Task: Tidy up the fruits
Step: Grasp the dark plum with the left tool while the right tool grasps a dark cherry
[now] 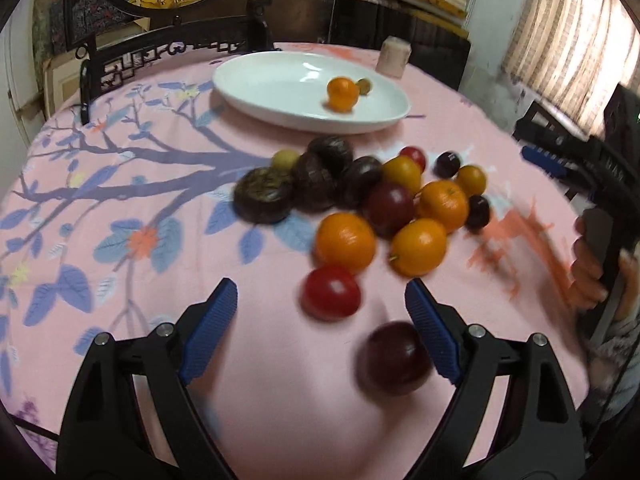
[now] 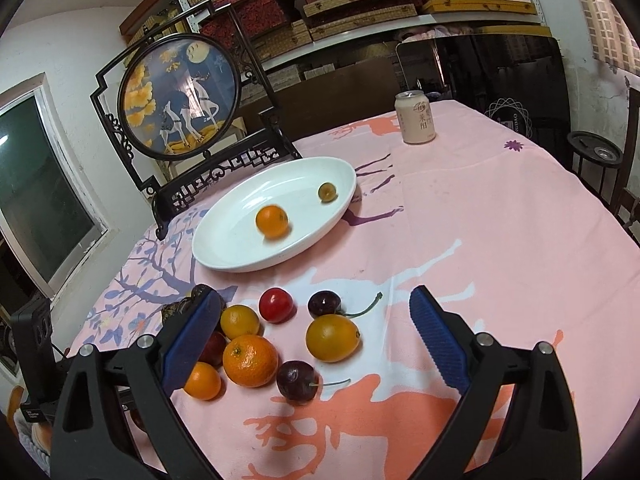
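Both hand-held grippers (image 1: 322, 308) (image 2: 316, 320) wide open, empty; dark fruits (image 1: 308, 180) blurred, half-hidden behind blue pad (image 2: 192, 344).

Loose fruits (image 1: 384, 200) heaped ahead of both open jaws; orange (image 2: 272, 221) and small greenish fruit (image 2: 327, 191) lie in the white dish (image 2: 224, 256) beyond

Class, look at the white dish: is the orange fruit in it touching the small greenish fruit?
Apart. The right wrist view shows bare white dish between the orange fruit and the small greenish fruit.
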The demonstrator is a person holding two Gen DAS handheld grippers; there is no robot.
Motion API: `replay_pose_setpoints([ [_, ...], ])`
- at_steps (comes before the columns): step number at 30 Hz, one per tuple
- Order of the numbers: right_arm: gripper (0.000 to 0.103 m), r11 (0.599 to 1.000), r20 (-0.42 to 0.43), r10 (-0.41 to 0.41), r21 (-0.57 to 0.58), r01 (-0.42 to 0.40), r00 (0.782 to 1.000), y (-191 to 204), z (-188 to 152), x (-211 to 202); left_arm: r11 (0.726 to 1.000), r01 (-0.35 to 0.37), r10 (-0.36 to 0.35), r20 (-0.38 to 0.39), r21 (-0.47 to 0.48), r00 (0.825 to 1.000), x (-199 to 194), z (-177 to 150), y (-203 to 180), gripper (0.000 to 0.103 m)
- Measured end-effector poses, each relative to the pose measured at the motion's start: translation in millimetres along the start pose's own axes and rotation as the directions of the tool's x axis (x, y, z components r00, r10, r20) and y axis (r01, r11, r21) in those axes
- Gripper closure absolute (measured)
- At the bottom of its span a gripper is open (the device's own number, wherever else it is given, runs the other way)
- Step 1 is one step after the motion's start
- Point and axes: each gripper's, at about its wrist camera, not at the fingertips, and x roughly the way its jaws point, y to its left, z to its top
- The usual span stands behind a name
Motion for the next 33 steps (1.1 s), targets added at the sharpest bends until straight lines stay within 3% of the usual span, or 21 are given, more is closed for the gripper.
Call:
replay_pose_setpoints([
  [3,0.007,1.000,-0.006,-0.005,0.003,0.005,1.000,-1,0,1,0.997,-0.074,0.074,-0.001,-0.013,0.997,-1,2,18,0.012],
  [4,0.007,1.000,-0.005,-0.006,0.004,0.006,1.000,-1,0,1,0.995,-0.089,0.089,0.009,-0.037,0.996,-4,4,27,0.008],
  [6,0.007,1.000,-0.001,-0.004,0.005,0.004,1.000,-2,0,0,0.989,-0.110,0.114,0.031,-0.103,0.993,-12,3,42,0.009],
  [9,0.007,1.000,-0.004,-0.003,-0.003,0.003,1.000,0,0,0,0.993,-0.070,0.075,0.048,-0.099,0.996,-16,-2,40,0.011],
  [12,0.007,1.000,-0.009,-0.009,-0.013,0.009,1.000,1,0,1,0.996,-0.088,0.088,0.064,0.002,0.994,-19,-4,17,0.011],
  [15,0.007,1.000,-0.007,-0.015,-0.018,0.015,1.000,2,-1,1,0.995,-0.095,0.094,0.044,0.031,0.995,-11,-2,10,0.012],
  [17,0.007,1.000,-0.007,-0.016,-0.018,0.015,1.000,1,-1,1,0.999,-0.053,0.052,0.033,0.004,0.998,-9,2,17,0.018],
  [22,0.007,1.000,-0.014,-0.012,-0.020,0.011,1.000,2,0,1,0.991,-0.082,0.089,0.062,-0.105,0.994,-27,-5,41,0.025],
  [28,0.007,0.999,-0.017,-0.014,-0.045,0.013,1.000,7,-1,2,0.997,-0.050,0.045,0.082,0.059,0.996,-43,-28,-14,0.023],
  [33,0.007,0.999,-0.025,-0.023,-0.038,0.022,0.999,5,-2,4,0.995,0.001,-0.007,0.056,0.099,0.998,-30,-32,-44,0.023],
])
